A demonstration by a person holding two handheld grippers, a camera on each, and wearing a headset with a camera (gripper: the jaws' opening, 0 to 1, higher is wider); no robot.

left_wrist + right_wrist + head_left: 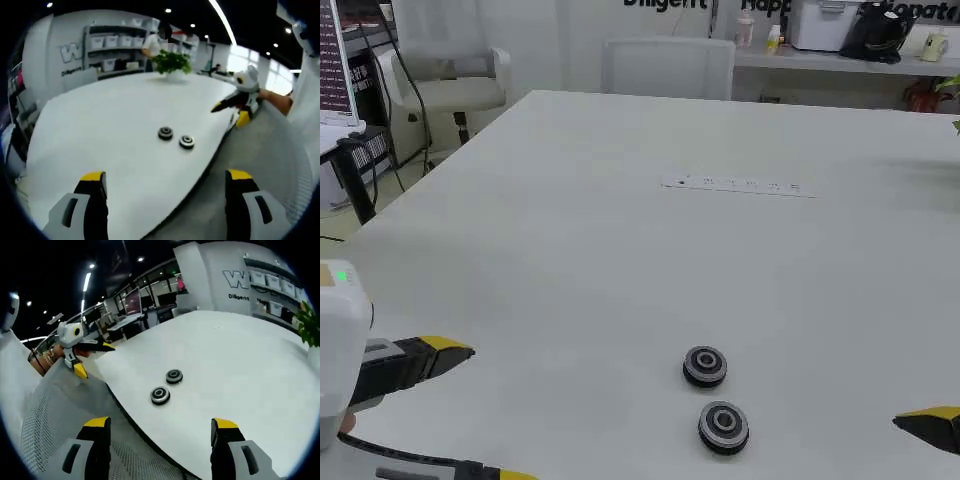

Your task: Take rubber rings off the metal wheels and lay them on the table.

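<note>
Two small metal wheels with black rubber rings lie flat near the table's front edge: the farther wheel (705, 366) (165, 133) (174, 376) and the nearer wheel (724, 426) (187, 142) (160, 395). My left gripper (162, 182) (470, 415) stands open at the front left, well apart from the wheels. My right gripper (160, 431) is open too; one yellow-tipped finger (932, 421) shows at the right edge. Neither holds anything.
A large white table (620, 230) carries a built-in socket strip (738, 185). Chairs (668, 66) stand behind it, a shelf with appliances (840, 40) at the back wall. A potted plant (172, 63) sits at the table's far end.
</note>
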